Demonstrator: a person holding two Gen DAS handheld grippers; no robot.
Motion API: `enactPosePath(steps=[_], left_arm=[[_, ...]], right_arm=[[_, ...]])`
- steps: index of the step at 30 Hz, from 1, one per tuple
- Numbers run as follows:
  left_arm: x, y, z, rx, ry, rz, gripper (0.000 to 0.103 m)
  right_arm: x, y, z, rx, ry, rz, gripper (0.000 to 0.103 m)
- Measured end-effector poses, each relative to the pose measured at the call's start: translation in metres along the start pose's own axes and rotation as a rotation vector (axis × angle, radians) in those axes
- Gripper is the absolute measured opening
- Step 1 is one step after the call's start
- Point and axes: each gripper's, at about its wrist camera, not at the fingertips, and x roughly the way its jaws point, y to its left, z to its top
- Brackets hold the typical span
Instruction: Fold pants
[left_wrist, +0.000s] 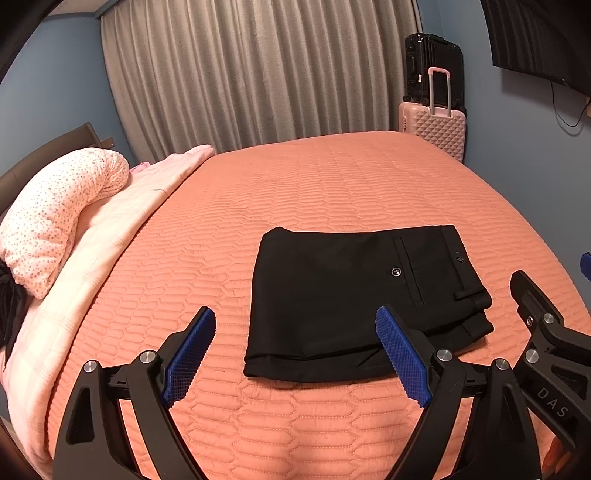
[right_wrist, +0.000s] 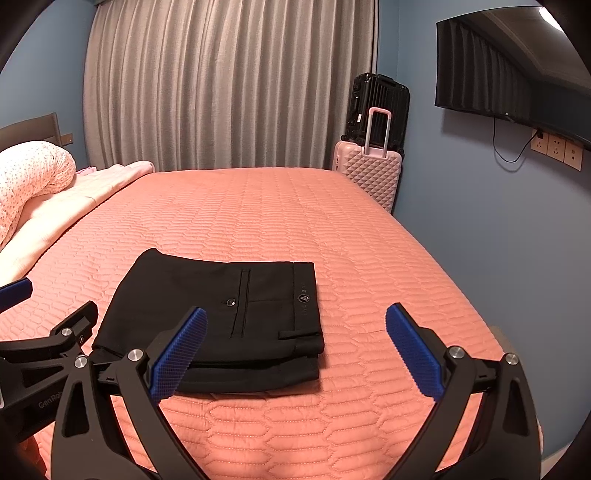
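Observation:
Black pants (left_wrist: 351, 295) lie folded into a compact rectangle on the orange quilted bed (left_wrist: 295, 192), back pocket and waistband facing up on the right side. They also show in the right wrist view (right_wrist: 221, 321). My left gripper (left_wrist: 295, 354) is open and empty, held above the near edge of the pants, its right pad over their front edge. My right gripper (right_wrist: 295, 354) is open and empty, its left pad over the pants' near right corner. Each gripper shows at the edge of the other's view.
A spotted pink pillow (left_wrist: 55, 214) and a pale pink blanket (left_wrist: 122, 229) lie at the bed's left. A pink suitcase (right_wrist: 369, 170) and a black one (right_wrist: 376, 99) stand by the curtain (right_wrist: 229, 85). A wall TV (right_wrist: 517, 74) hangs on the right.

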Motion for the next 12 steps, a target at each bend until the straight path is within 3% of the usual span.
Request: enactPosePath(steps=[12], left_arm=[[-0.0038,-0.0031,-0.0002,0.029,-0.014,-0.023,0.087]], right_arm=[[-0.0009,-0.0015,0.0013,0.009,-0.003,-0.006,0.096]])
